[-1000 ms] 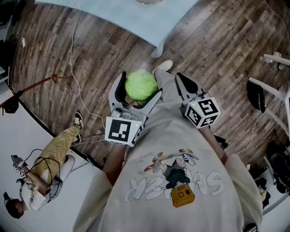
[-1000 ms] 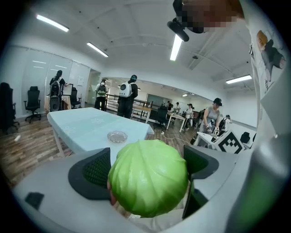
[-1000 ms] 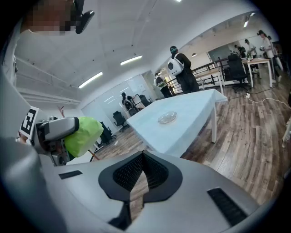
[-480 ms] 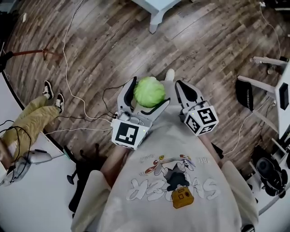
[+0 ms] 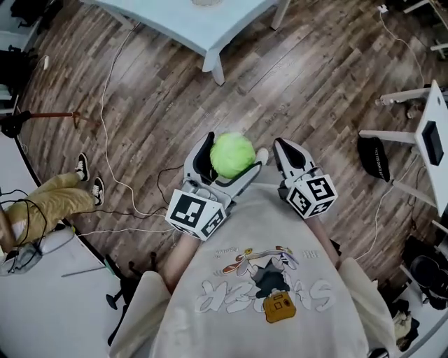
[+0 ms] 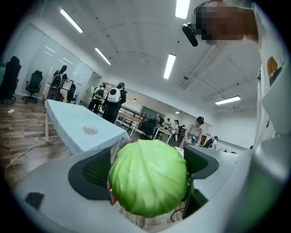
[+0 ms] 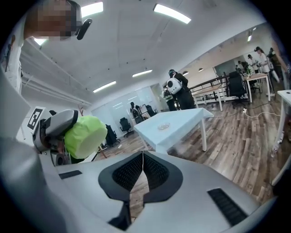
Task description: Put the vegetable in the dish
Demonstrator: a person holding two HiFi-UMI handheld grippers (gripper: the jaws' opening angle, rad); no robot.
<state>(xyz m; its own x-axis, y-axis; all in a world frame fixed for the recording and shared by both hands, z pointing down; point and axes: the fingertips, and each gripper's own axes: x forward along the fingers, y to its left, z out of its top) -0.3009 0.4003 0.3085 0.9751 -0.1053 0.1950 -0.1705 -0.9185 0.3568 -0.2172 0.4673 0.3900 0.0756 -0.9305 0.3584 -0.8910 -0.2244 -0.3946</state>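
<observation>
Wooden floor [image 5: 140,105] lies below the left hand-held gripper [image 5: 231,156], clamped on the round cabbage [image 5: 232,154]; it may slip before the far dish [image 6: 91,130]. Right hand-held gripper [image 5: 285,148]: closed, empty.

Layout at this moment: the cabbage [image 6: 148,182] sits between the jaws of my left gripper [image 5: 232,156], held above the floor [image 5: 154,105] in front of the carrier's chest. My right gripper [image 5: 285,148] rides just beside it on the right, jaws together with nothing between them. Ahead, well apart from both, stands the table [image 5: 175,17] — the dish [image 7: 163,126] lies on its top. A seated person's legs [image 5: 45,201] stretch out at far left; a second table [image 5: 425,112] edges in at far right.
</observation>
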